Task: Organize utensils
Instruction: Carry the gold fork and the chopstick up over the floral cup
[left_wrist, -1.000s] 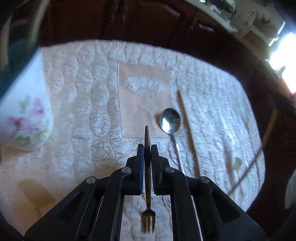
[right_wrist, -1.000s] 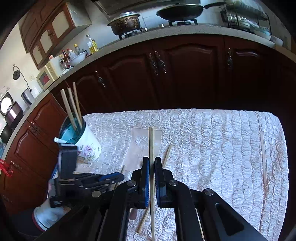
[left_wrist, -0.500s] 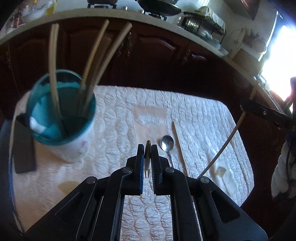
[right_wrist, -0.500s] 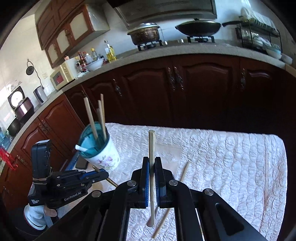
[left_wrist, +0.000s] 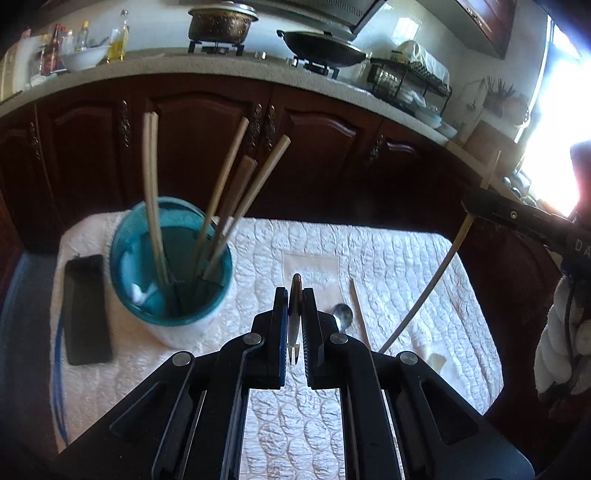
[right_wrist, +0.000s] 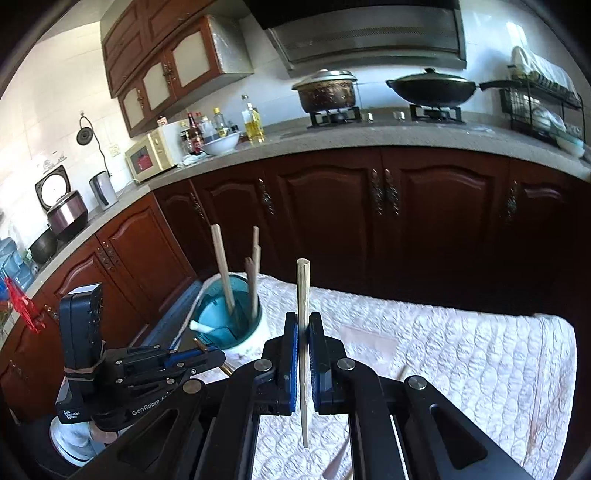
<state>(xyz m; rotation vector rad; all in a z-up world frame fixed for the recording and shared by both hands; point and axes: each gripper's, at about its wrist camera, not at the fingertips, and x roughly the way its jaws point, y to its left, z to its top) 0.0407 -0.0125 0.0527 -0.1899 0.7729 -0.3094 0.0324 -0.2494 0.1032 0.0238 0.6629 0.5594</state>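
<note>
The left gripper (left_wrist: 294, 325) is clamped on one small metal fork (left_wrist: 293, 321), held upright between the black jaws with its tines pointing down, lifted clear above the table (left_wrist: 406, 258). The right gripper (right_wrist: 303, 354) is pinched tight on one pale wooden chopstick (right_wrist: 303, 332), which stands nearly vertical, its blunt top above the jaws and its thin tip hanging free below them.

Just left of and beyond the left gripper stands one round cup (left_wrist: 171, 262), white outside with a teal inside and an open rim. About five wooden chopsticks (left_wrist: 151, 192) lean against its rim and fan outward, and one white spoon (left_wrist: 142, 291) lies at the bottom. The space above the cup's mouth is partly taken up by those leaning sticks.

On the table, just right of the left gripper, lie one shiny metal spoon (left_wrist: 342, 315) and one loose chopstick (left_wrist: 358, 314), side by side but apart. One flat black phone (left_wrist: 86, 308) lies left of the cup, near the table's left edge. A white quilted, bubbly-textured cloth (left_wrist: 424, 295) covers the table, with a smooth beige square patch (left_wrist: 314, 264) in the middle. The right half of the cloth is open. Dark wooden cabinets (right_wrist: 369, 206) stand behind.
</note>
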